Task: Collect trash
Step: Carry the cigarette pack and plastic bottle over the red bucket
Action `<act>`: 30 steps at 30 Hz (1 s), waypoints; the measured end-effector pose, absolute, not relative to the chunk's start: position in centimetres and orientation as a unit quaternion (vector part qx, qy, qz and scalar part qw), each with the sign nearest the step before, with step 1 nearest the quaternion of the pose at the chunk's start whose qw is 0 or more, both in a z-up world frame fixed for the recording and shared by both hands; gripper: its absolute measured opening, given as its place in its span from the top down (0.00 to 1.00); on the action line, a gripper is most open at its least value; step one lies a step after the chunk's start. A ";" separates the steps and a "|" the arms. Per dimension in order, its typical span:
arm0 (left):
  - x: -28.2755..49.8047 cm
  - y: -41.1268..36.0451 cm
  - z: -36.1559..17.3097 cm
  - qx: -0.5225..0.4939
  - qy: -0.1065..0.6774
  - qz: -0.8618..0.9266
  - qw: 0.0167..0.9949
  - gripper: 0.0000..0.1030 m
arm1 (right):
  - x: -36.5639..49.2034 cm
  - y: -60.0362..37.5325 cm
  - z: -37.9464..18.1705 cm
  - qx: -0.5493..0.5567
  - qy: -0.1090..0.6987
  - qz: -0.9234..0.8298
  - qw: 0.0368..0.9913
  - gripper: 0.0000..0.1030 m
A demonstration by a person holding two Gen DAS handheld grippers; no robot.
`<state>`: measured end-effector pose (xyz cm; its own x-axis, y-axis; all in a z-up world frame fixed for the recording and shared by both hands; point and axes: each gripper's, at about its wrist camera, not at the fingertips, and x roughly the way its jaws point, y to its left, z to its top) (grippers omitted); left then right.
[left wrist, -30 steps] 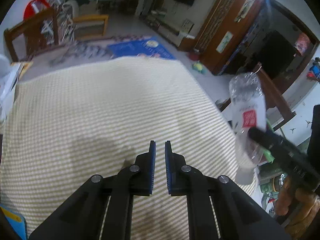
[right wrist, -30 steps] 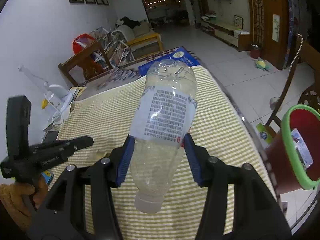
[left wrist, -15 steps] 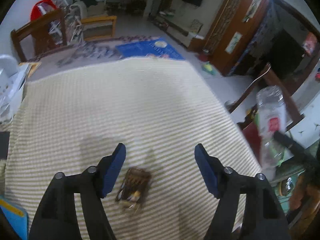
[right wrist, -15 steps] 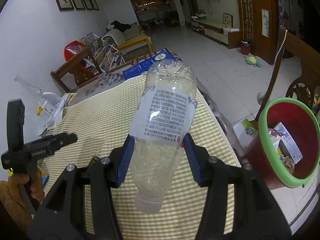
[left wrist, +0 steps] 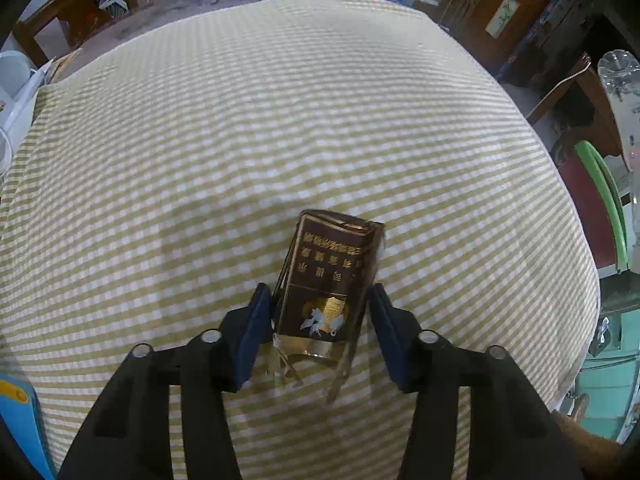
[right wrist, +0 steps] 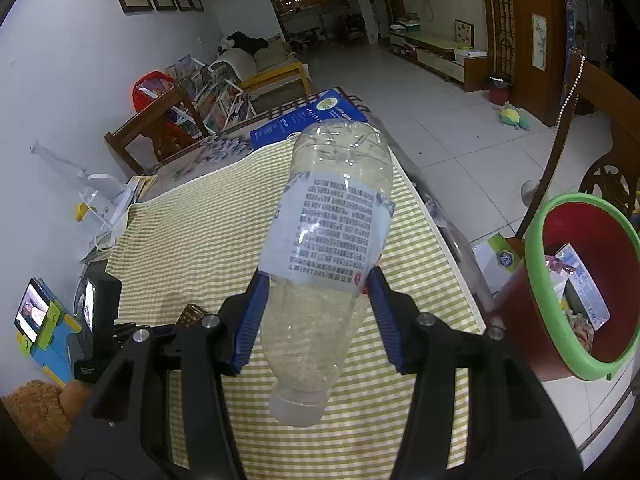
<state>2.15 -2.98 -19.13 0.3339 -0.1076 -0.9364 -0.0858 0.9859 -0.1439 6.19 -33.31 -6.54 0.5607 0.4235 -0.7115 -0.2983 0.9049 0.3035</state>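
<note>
Left claw (left wrist: 320, 312): blue pads straddle a crushed brown-and-gold pack (left wrist: 326, 284) lying on the yellow checked worktop (left wrist: 280, 120); contact unclear, gold characters unreadable. Right claw (right wrist: 316, 304) clamps a clear ribbed plastic bottle (right wrist: 324, 248), cap toward the camera, white label with dense print and a red mark. At 3 o'clock, red bin (right wrist: 600, 240), green rim, holds wrappers and a small carton.

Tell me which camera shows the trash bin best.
The right wrist view: the bin shows its whole green rim and the trash inside. The left wrist view catches only a sliver of rim and red wall past the table edge.
</note>
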 end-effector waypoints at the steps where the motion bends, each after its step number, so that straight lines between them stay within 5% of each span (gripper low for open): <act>1: 2.1 -3.0 -18.8 -0.087 0.572 -0.006 0.816 0.61 | 6.2 -33.3 -6.5 0.075 0.420 0.205 0.881 0.51; 15: 5.1 -8.4 -7.4 -0.128 0.456 -0.064 0.878 0.65 | 6.4 -35.4 -6.1 0.090 0.406 0.195 0.889 0.52; 30: 9.7 -20.7 -3.5 -0.094 0.423 -0.127 0.892 0.65 | 8.0 -45.0 -5.2 0.117 0.384 0.135 0.906 0.52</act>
